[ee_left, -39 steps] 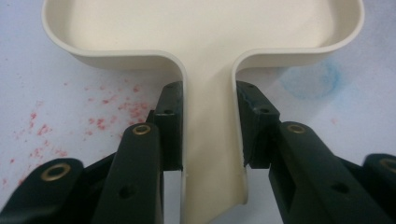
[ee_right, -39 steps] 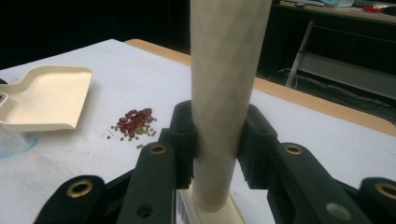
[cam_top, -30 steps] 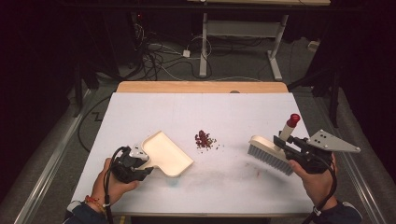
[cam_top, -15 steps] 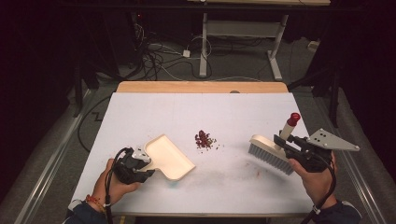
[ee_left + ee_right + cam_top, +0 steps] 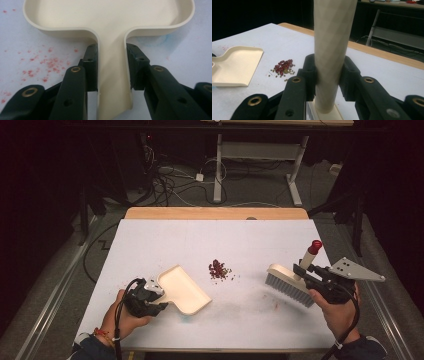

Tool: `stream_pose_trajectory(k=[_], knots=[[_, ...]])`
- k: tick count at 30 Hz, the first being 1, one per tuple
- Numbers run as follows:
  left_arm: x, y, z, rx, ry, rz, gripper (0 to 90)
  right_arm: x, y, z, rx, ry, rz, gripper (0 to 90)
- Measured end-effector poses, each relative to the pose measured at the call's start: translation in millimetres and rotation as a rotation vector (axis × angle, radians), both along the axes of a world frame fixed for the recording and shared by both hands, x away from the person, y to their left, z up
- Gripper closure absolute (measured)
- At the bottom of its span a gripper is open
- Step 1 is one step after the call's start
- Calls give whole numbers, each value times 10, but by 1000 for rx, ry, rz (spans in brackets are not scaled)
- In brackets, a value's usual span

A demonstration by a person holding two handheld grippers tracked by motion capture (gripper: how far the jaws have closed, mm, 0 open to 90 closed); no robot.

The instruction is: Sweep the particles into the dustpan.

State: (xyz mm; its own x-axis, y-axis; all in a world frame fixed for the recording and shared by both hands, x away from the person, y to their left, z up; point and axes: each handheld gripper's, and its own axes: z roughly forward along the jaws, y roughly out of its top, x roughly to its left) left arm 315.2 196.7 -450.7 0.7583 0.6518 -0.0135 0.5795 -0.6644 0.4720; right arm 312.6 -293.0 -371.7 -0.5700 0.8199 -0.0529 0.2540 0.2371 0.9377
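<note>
Left gripper (image 5: 159, 296): clamped on the dustpan (image 5: 184, 290) handle, mouth toward the spill.
Beans (image 5: 218, 269): small pile mid-table, between pan and brush.
Right gripper (image 5: 303, 274): clamped on the brush (image 5: 289, 285) handle, bristles down, ready to sweep.
</note>
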Motion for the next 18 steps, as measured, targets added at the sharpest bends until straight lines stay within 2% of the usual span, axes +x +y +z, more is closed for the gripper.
stream_pose_trajectory(k=[4, 11, 13, 15, 17, 18], knots=[[-1, -2, -7, -1, 5, -3, 642, 53, 60, 2, 9, -1, 3, 701], [22, -54, -24, 1, 6, -17, 642, 242, 215, 15, 7, -10, 16, 700], [34, -87, -31, 6, 5, -21, 642, 407, 327, 21, 1, -19, 8, 701], [46, -121, -38, 12, 3, -26, 642, 464, 374, 28, 2, -17, 3, 701], [64, -155, -49, 13, 4, -29, 642, 635, 536, 41, -21, -29, -5, 701], [64, -155, -49, 13, 4, -29, 642, 635, 536, 41, -21, -29, -5, 701]])
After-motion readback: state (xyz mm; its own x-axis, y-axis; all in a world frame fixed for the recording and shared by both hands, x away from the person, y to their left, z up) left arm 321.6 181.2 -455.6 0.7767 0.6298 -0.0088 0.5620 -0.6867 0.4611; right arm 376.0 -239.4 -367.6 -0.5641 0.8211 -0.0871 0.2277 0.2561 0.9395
